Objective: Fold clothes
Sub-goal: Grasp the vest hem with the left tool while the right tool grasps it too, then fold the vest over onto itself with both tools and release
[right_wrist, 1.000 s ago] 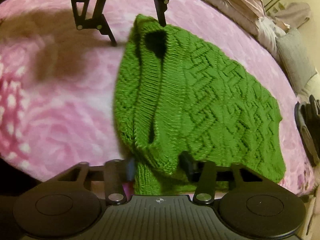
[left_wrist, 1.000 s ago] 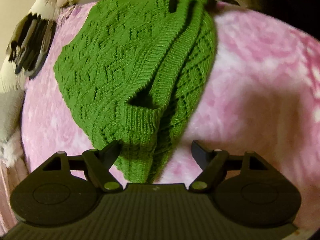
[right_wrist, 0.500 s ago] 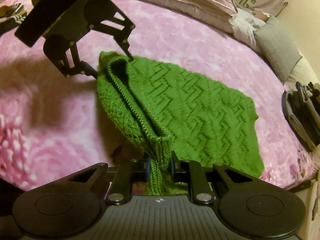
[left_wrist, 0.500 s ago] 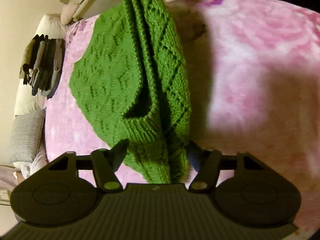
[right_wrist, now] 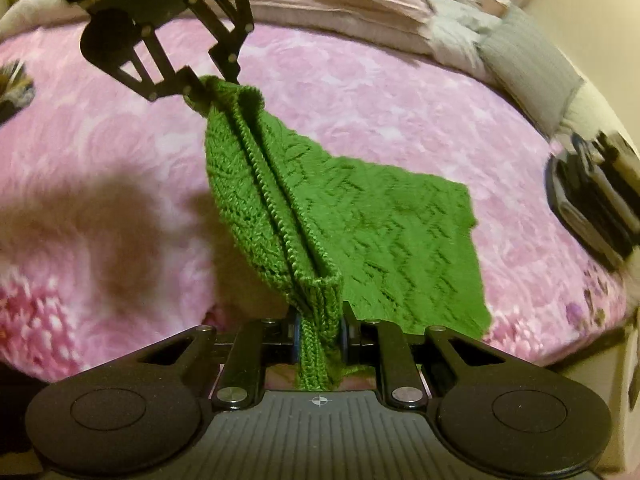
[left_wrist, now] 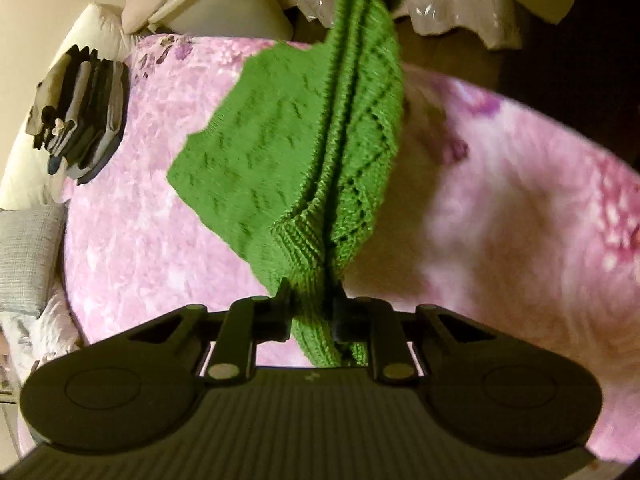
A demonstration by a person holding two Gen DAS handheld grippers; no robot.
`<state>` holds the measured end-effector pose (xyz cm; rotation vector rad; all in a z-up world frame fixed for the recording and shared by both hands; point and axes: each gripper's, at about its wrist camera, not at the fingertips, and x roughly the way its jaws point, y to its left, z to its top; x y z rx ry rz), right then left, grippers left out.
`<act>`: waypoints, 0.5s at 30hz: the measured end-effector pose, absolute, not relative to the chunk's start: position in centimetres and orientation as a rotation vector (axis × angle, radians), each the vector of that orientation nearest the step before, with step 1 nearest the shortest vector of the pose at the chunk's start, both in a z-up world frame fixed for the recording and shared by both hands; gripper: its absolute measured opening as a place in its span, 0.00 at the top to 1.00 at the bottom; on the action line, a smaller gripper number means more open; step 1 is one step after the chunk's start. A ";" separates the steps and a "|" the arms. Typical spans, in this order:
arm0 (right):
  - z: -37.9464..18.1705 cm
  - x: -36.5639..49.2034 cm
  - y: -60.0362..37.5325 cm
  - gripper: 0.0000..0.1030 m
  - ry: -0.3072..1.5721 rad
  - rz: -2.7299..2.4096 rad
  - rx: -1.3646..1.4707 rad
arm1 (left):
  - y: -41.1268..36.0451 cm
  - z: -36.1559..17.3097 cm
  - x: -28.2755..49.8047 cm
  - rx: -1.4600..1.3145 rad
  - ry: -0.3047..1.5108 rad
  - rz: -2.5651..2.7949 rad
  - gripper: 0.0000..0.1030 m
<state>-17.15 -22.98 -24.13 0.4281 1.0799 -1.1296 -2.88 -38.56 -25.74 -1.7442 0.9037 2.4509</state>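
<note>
A green knitted sweater (left_wrist: 288, 148) hangs stretched between the two grippers above the pink bed cover, its loose part drooping toward the bed. My left gripper (left_wrist: 311, 300) is shut on one ribbed end of it. My right gripper (right_wrist: 320, 320) is shut on the opposite ribbed end of the green sweater (right_wrist: 360, 232). In the right wrist view the left gripper (right_wrist: 212, 84) shows at the far end, pinching the knit. The right gripper at the top of the left wrist view is mostly hidden behind the fabric.
The pink floral blanket (left_wrist: 500, 220) covers the bed (right_wrist: 400, 92). A stack of dark folded clothes (left_wrist: 80, 112) lies near the bed's edge, also seen as a dark stack (right_wrist: 592, 208). Grey and white pillows (right_wrist: 528, 68) line the headboard side.
Both grippers closed on the sweater's ends and lifted it off the bed. The garment went from lying flat to hanging taut between them.
</note>
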 end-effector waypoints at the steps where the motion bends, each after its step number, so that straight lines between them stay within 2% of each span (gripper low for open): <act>1: -23.4 -17.8 -23.3 0.87 1.060 -1.145 0.450 | -39.3 -24.7 -3.7 -1.741 0.899 2.449 0.86; 9: -20.3 -25.9 -27.3 0.87 0.879 -1.137 0.663 | -46.6 -19.9 -12.6 -1.819 0.769 2.344 0.86; 15: -22.3 -34.7 -31.9 0.87 0.731 -1.094 0.893 | -53.9 -21.0 -20.4 -1.880 0.612 2.270 0.86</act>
